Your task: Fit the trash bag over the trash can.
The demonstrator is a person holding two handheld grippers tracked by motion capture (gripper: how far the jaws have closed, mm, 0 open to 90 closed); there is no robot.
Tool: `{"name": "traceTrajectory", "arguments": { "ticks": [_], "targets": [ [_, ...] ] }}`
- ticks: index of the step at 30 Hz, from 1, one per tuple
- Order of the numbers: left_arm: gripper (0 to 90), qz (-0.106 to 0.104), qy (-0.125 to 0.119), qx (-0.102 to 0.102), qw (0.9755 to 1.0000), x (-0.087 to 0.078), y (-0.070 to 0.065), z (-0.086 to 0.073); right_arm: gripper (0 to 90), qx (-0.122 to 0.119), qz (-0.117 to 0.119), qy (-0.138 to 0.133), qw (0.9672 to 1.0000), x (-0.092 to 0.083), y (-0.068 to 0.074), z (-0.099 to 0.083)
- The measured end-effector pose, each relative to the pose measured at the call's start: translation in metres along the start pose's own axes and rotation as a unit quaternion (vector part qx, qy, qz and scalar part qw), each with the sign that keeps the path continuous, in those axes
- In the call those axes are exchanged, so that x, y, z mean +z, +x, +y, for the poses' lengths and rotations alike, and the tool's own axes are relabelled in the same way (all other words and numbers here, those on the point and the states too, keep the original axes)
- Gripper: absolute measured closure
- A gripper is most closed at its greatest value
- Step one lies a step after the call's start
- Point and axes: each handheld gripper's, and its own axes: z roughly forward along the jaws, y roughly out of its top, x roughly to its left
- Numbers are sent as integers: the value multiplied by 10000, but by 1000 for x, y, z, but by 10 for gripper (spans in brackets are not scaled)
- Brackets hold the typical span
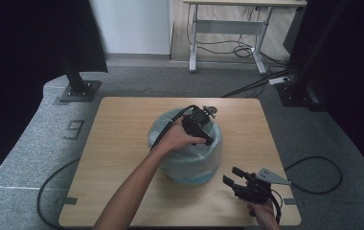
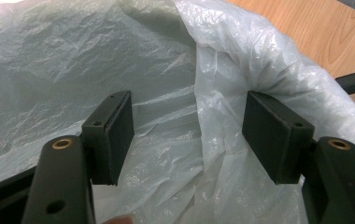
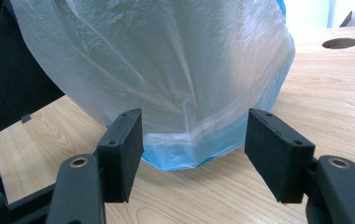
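Observation:
A round bin lined with a translucent white plastic bag (image 1: 186, 155) stands in the middle of the wooden table (image 1: 118, 143). My left gripper (image 1: 200, 128) hangs over the bin's top, right of its centre. In the left gripper view its jaws (image 2: 187, 135) stand open over the crumpled bag (image 2: 166, 70), with the liner's folded rim between and behind them; the pads do not press on it. My right gripper (image 1: 230, 176) rests near the table's front right, open, pointing at the bin. Ahead of its jaws (image 3: 194, 149) the bag (image 3: 166, 60) drapes down to the bin's blue base (image 3: 185, 161).
Grey carpet surrounds the table, and a black cable (image 1: 314, 172) loops on it at the right. Black stand feet (image 1: 79, 90) and a white desk frame (image 1: 228, 28) with cables stand behind. A round hole (image 3: 340, 43) pierces the tabletop far off.

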Motion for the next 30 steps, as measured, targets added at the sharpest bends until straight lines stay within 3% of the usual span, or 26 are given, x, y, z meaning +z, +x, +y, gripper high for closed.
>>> {"name": "traceTrajectory", "arguments": {
  "ticks": [2,6,11,18,22,24,26,30],
  "targets": [
    [333,-2,-92,34,10000,-5,0,-1,363,-4,-5,-8,10000,0,0,0],
    [328,-116,-651,-9,9978,-31,5,-8,363,35,-35,-47,10000,-2,-2,1],
    [330,-40,-848,-254,9961,-59,19,-22,364,75,-42,-68,9999,-3,-4,2],
    [360,163,-635,-502,9966,-69,31,-50,366,153,-38,-60,9999,-2,-7,1],
    [414,180,-280,-570,9978,-58,34,-53,370,166,2,-57,9998,-1,-7,2],
    [423,292,-44,-534,9981,-50,33,-52,370,161,7,-51,9999,-1,-6,2],
    [433,380,126,-548,9977,-43,34,-50,370,175,11,-48,9998,-1,-6,2],
    [435,366,345,-658,9966,-33,39,-49,370,167,22,-95,9998,-2,-7,4]
  ]
}}
